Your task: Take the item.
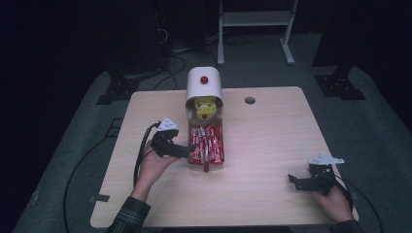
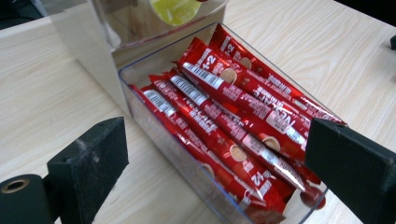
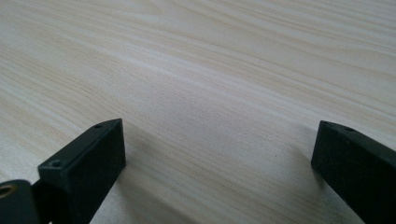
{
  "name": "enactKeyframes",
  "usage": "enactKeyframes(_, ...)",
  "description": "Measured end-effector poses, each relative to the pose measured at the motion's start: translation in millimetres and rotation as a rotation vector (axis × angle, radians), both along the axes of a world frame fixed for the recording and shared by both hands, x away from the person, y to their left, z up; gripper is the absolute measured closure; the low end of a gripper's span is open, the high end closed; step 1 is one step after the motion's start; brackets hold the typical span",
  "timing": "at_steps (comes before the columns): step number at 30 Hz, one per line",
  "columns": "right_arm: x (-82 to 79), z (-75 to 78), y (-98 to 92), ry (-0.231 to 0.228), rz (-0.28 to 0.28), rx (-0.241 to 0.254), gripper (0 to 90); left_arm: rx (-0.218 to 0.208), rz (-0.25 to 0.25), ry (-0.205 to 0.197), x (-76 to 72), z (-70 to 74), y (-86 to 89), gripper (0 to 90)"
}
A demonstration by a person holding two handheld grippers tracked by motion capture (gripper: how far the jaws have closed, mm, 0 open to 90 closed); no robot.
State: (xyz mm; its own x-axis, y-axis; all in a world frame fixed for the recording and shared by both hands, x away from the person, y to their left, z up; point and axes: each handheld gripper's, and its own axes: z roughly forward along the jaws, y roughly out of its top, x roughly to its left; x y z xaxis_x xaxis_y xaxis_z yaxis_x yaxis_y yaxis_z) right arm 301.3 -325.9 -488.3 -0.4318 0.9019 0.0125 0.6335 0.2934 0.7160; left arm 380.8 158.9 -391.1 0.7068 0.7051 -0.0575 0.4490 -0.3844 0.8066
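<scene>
Sachets point(image 2: 233, 121) fill clear tray point(image 2: 140, 100); left hand-held gripper point(image 2: 215, 172) gapes astride its wall

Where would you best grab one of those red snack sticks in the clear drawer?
Probably the top red stick, across its narrow width near the middle, coming from above: the clear drawer walls block the sides. The left gripper, fingers wide apart, already faces it.

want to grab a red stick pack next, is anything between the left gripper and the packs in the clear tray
Only the clear tray's near wall. The left gripper is open, its jaws straddling that wall, and the red stick packs lie uncovered behind it. Nothing visible lies on top of them; coming in over the rim looks open.
</scene>
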Motion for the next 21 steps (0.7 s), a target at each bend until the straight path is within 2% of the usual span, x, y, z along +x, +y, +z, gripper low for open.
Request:
enactKeyframes(10, 0.2, 0.0, 0.2, 0.001, -0.001, 0.001, 2.0, -0.012, -0.010, 0.000, 5.9, 0.9, -13.7, 8.6)
enactKeyframes(12, 0.2, 0.0, 0.2, 0.000, 0.000, 0.000, 2.0, -0.017, -0.012, -0.003, 7.8, 0.3, -16.5, 11.7)
enactKeyframes(21, 0.2, 0.0, 0.2, 0.000, -0.001, 0.000, 2.0, -0.009, -0.014, 0.012, 11.9, -4.3, -25.7, 16.0)
